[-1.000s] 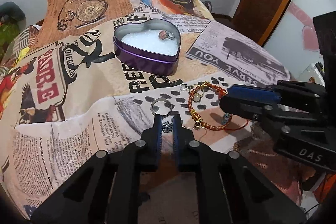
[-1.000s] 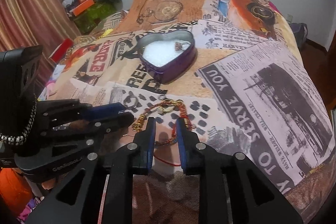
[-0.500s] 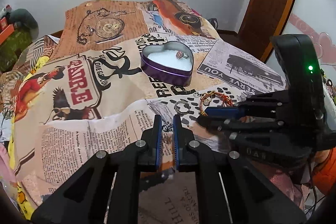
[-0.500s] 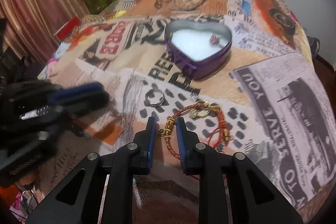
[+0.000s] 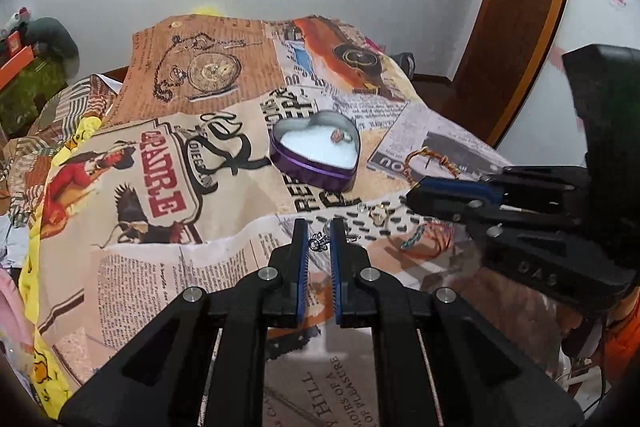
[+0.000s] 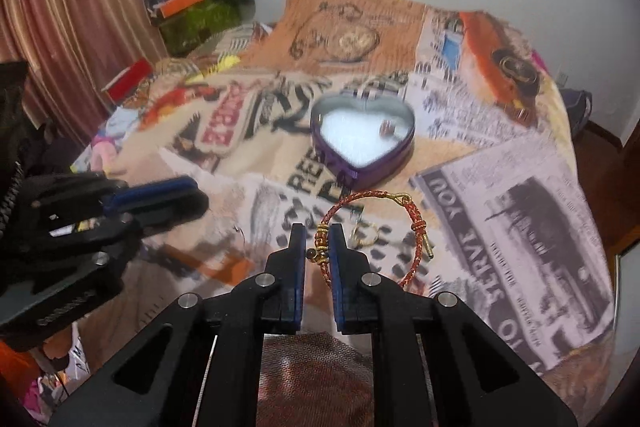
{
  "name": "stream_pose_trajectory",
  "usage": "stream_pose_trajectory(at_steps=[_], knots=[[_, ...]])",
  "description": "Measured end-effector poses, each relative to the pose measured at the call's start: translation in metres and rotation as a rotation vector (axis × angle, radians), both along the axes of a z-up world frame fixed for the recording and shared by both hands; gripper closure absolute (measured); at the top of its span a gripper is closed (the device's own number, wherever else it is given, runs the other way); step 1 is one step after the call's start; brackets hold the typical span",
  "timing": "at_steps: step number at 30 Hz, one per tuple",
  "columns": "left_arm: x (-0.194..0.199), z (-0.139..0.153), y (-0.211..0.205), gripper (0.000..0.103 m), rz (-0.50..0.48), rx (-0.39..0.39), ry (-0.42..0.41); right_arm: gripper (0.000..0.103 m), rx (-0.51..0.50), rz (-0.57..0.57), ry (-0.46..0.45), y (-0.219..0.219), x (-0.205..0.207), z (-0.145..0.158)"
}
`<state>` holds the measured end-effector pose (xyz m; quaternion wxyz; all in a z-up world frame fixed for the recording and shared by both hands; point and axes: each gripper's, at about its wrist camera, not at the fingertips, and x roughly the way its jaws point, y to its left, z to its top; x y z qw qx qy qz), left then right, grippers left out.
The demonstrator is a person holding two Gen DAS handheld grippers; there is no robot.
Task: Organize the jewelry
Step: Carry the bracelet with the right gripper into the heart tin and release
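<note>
1. The right gripper [image 6: 318, 247] is clamped on the beaded section of a red-and-gold cord bracelet [image 6: 374, 223]. Its jaws have just been closing, and the bracelet now stands up as a loop in front of the heart-shaped purple tin [image 6: 362, 147], lifted off the printed bedspread [image 6: 520, 211].
2. The left gripper [image 5: 319, 241] is closed on a small silvery chain piece [image 5: 318, 241], possibly an earring; it is too small to tell. It hangs just nearer than the tin [image 5: 316, 157].
3. The tin sits open with a white lining, and a ring [image 5: 340, 136] already lies in its right lobe.
4. A gold ring [image 5: 379, 215] and a green-and-red cord [image 5: 424, 239] lie on the bedspread, nearer than the tin and to its right.
5. Handling, as I judge it: the bracelet is light and springy, holding its hoop shape; the beads give the surest purchase, while the smooth gold end caps would likely slip. The chain piece is tiny and limp, so it may swing or snag.
</note>
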<state>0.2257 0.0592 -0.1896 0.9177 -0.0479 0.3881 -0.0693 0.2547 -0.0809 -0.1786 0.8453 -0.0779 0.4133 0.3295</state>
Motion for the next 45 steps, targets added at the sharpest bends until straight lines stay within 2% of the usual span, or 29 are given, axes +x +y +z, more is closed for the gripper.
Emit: stream_pose_trajectory(at_steps=[7,18,22,30,45], knots=[[0.005,0.021,0.002,0.094,0.013,0.02,-0.048,0.093,0.03,-0.026,-0.072,0.001,0.004,0.029],[0.03,0.031,0.008,0.094,0.026,0.013,-0.083,0.093,0.073,-0.03,-0.101,0.005,0.024,0.04],[0.047,0.027,0.013,0.094,0.038,0.008,-0.085,0.093,0.089,-0.037,-0.095,0.008,0.037,0.037],[0.079,0.013,0.025,0.094,0.07,-0.001,-0.071,0.093,0.088,-0.043,-0.043,0.018,0.065,0.011],[0.121,-0.014,0.034,0.094,0.068,-0.032,-0.018,0.093,0.008,0.028,-0.025,0.049,0.093,-0.02]])
